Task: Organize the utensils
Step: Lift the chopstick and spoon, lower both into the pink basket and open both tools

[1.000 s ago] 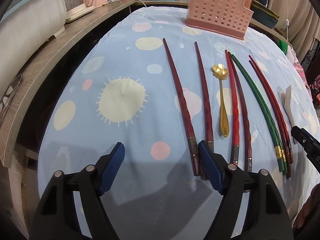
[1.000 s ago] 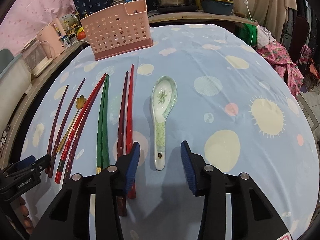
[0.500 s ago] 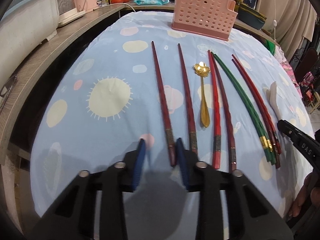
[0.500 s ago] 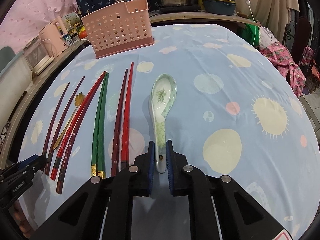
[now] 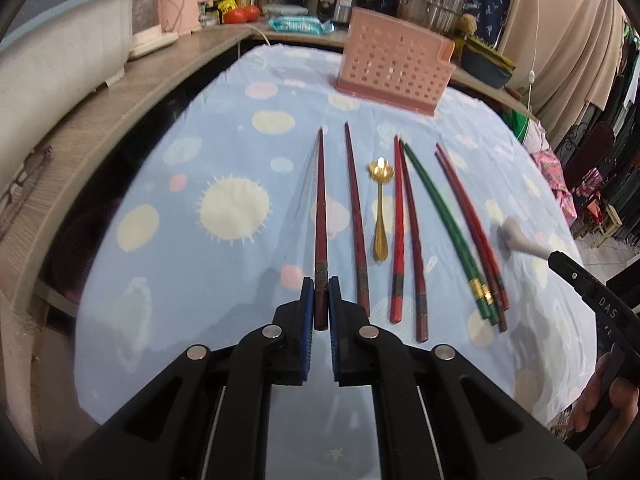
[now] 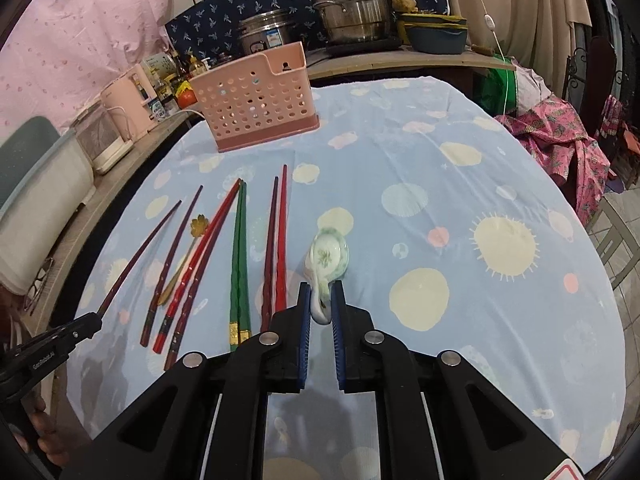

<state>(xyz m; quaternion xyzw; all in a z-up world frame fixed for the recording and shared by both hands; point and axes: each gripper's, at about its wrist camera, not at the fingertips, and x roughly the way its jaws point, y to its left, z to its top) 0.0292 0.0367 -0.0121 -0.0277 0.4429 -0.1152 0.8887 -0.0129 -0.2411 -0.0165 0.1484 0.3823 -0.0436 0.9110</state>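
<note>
My left gripper (image 5: 321, 294) is shut on the near end of a dark red chopstick (image 5: 320, 216), lifted off the blue spotted tablecloth (image 5: 224, 280); it also shows in the right wrist view (image 6: 138, 254). My right gripper (image 6: 321, 300) is shut on the handle of a white and green ceramic spoon (image 6: 328, 258), raised off the cloth. A second dark red chopstick (image 5: 356, 220), a gold spoon (image 5: 381, 204), a red pair (image 5: 404, 232), a green pair (image 5: 448, 228) and another red pair (image 5: 472, 228) lie in a row. A pink perforated utensil basket (image 5: 394, 66) stands at the far end.
A wooden counter (image 5: 100, 120) with a white tub (image 5: 60, 60) and pink appliances runs along the left. Steel pots (image 6: 352, 8) and bowls stand behind the basket. Pink cloth (image 6: 560, 132) hangs at the table's right edge.
Both grippers have closed, the left on the leftmost chopstick and the right on the ceramic spoon. Both have lifted their items off the cloth.
</note>
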